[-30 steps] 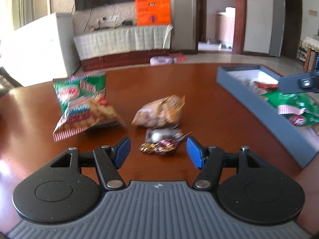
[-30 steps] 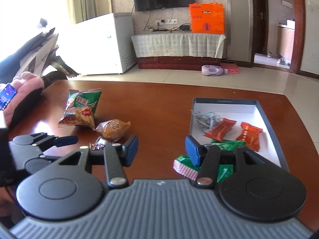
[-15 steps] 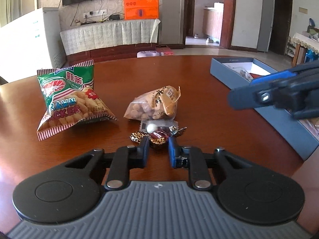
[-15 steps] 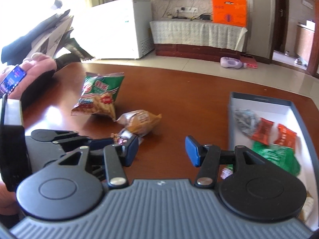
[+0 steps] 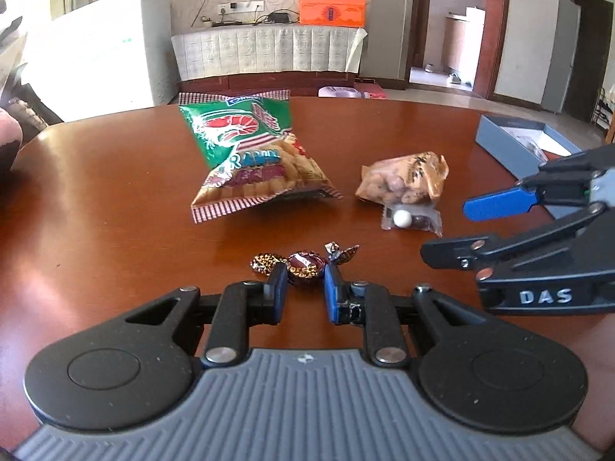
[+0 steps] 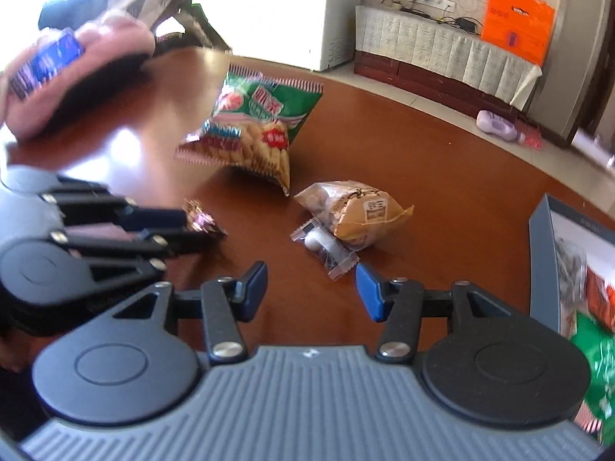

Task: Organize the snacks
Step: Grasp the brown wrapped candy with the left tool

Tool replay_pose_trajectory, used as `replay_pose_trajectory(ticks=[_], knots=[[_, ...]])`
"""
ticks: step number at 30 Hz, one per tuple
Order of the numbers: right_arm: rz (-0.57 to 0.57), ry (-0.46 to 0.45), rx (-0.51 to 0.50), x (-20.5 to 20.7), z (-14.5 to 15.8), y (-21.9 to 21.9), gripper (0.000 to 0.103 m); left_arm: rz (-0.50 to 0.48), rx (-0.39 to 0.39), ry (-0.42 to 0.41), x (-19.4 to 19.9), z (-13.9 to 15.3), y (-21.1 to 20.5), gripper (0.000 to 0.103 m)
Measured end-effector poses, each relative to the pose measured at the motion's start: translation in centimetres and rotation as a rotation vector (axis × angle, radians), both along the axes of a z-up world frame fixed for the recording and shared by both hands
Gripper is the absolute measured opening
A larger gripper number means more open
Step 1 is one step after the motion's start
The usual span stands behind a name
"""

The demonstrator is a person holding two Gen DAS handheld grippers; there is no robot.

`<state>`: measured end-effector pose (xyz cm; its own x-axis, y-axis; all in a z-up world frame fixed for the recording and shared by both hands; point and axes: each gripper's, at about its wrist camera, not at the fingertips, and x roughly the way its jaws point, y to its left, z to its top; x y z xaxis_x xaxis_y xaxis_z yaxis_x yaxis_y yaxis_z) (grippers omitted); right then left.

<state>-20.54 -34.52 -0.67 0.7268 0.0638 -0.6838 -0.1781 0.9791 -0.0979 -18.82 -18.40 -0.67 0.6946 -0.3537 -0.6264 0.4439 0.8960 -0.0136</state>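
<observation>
- Left wrist view: our left gripper (image 5: pixel 305 288) clamps its fingers on a crinkly foil-wrapped candy (image 5: pixel 304 264) atop the glossy wooden bench (image 5: pixel 115 199).
- Our right gripper (image 6: pixel 311 288) hangs with fingers apart over bare wood, near a clear sachet (image 6: pixel 326 249).

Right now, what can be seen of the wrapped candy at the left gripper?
The wrapped candy is a round, dark maroon foil sweet with gold lettering and twisted, speckled ends fanning out each side. It lies on the brown table, pinched between the blue pads of the left gripper, apart from the other snacks.
</observation>
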Motion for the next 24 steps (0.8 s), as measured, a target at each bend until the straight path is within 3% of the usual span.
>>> replay_pose_trajectory(ticks=[4, 12, 21, 24], knots=[[-0.001, 0.005, -0.001, 1.2, -0.2, -0.6, 0.053, 0.0, -0.011, 0.002, 0.4, 0.1, -0.3, 0.034], [0.099, 0.035, 0.025, 3.5, -1.0, -0.5, 0.041, 0.018, 0.003, -0.001, 1.0, -0.3, -0.3, 0.051], [0.132, -0.018, -0.107, 3.4, -0.9, 0.4, 0.043, 0.036, 0.001, 0.001, 1.1, -0.3, 0.0, 0.055], [0.158, -0.004, -0.078, 3.8, -0.7, 0.1, 0.043, 0.031, 0.009, 0.003, 1.1, -0.4, -0.1, 0.056]])
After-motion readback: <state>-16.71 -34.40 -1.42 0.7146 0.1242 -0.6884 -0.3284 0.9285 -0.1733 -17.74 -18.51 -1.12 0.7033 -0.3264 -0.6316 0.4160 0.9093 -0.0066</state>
